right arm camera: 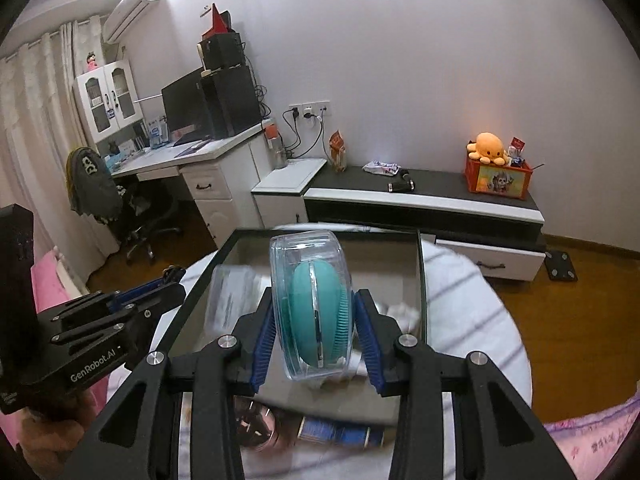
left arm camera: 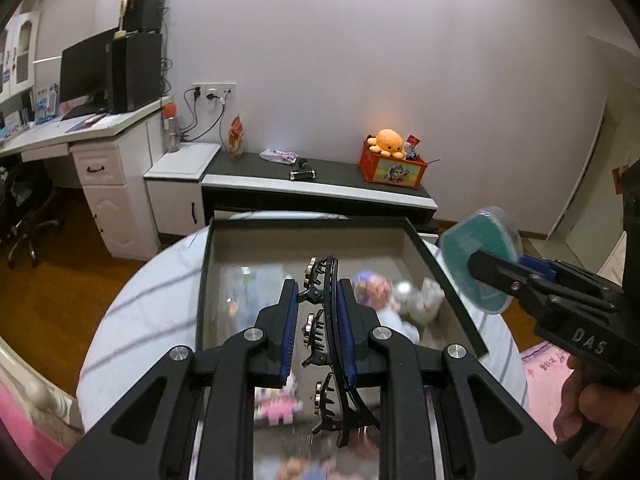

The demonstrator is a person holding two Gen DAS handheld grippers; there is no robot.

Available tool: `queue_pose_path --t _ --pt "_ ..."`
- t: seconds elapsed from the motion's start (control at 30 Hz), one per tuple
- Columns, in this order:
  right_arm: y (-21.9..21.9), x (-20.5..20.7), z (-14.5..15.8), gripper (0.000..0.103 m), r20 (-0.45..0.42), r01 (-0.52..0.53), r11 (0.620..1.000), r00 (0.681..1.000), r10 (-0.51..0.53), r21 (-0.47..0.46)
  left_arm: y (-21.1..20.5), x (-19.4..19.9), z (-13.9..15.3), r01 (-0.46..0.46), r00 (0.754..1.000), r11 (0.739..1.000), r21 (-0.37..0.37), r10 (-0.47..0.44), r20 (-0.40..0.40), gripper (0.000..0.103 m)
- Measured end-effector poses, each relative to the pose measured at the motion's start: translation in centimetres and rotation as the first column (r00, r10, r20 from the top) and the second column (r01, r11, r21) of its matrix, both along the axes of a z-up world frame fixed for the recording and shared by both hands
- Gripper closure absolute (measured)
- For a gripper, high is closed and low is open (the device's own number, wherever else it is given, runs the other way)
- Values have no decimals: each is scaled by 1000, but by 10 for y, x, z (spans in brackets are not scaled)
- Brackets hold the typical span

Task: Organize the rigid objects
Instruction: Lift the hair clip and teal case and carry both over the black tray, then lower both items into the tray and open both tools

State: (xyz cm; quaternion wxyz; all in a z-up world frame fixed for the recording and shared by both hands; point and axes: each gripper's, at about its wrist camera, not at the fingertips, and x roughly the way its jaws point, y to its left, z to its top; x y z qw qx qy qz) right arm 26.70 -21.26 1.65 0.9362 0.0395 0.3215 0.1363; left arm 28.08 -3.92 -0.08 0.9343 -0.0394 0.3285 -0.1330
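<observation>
Above a round table [left arm camera: 132, 332] covered in a pale striped cloth, a person holds two black handheld grippers with blue pads. On the table sits a shallow, dark-rimmed tray [left arm camera: 444, 280], its far edge toward a low black-and-white cabinet [left arm camera: 320, 192] along the wall.

The left gripper [left arm camera: 318, 320] is pressed together on a black card of hair clips [left arm camera: 328, 340], pinching it upright between its pads over the middle of the tray. Several black toothed clips with round metal studs hang along the card.

The right gripper [right arm camera: 314, 324] pinches a clear, round plastic case [right arm camera: 312, 304] with a teal silicone brush inside, held on edge over the tray; from the left wrist view it sits out past the tray's right edge. Its pads press on both flat faces of the case.

Blurred small toys lie on the tray floor: a pink and white figure [left arm camera: 278, 404] near the front edge and a grey one [left arm camera: 424, 296] by the right edge. A small blue box [right arm camera: 340, 432] lies near the tray's front edge. An orange plush octopus [left arm camera: 386, 142] sits on a red box at the cabinet's right end.
</observation>
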Motion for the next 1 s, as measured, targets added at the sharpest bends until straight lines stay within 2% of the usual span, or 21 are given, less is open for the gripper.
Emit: queue_pose_path --t 0.17,0.37,0.5,0.6,0.67,0.7,0.73,0.8,0.87,0.9,0.97,1.0 --pt "1 48 -7 64 -41 2 1000 999 -2 -8 -21 49 1 9 1000 999 40 -9 -8 84" --pt "0 102 -41 64 -132 24 999 991 -28 -30 -33 111 -28 -4 995 998 59 9 -95 84" --pt "-2 128 -61 64 -188 31 998 981 -40 -52 -38 132 -47 3 989 998 60 6 -150 84" --pt "-3 139 -72 63 -221 35 997 974 -48 -63 -40 140 -51 -2 987 998 66 12 -161 82" --pt "-4 142 -77 63 -234 40 997 971 -55 -67 -41 141 -51 -6 987 997 75 18 -162 70" --pt "-7 141 -78 63 -232 49 997 971 -63 -66 -40 140 -51 -9 987 997 74 21 -158 54" --pt "-9 141 -78 55 -231 54 996 971 -68 -65 -39 137 -48 -15 989 997 75 26 -146 40" --pt "-10 138 -75 42 -227 60 996 971 -72 -63 -32 127 -41 -38 993 996 81 47 -107 31" --pt "-12 133 -72 27 -218 67 995 973 -81 -68 -25 117 -32 -48 995 997 56 53 -86 14" --pt "-12 129 -69 20 -212 66 996 974 -77 -59 -22 111 -27 -57 996 997 48 60 -71 11" --pt "-12 119 -63 19 -200 66 997 977 -73 -41 -14 96 -16 -77 996 996 43 78 -34 4" --pt "-11 116 -61 15 -197 65 997 978 -71 -38 -10 89 -11 -82 996 996 40 82 -22 3"
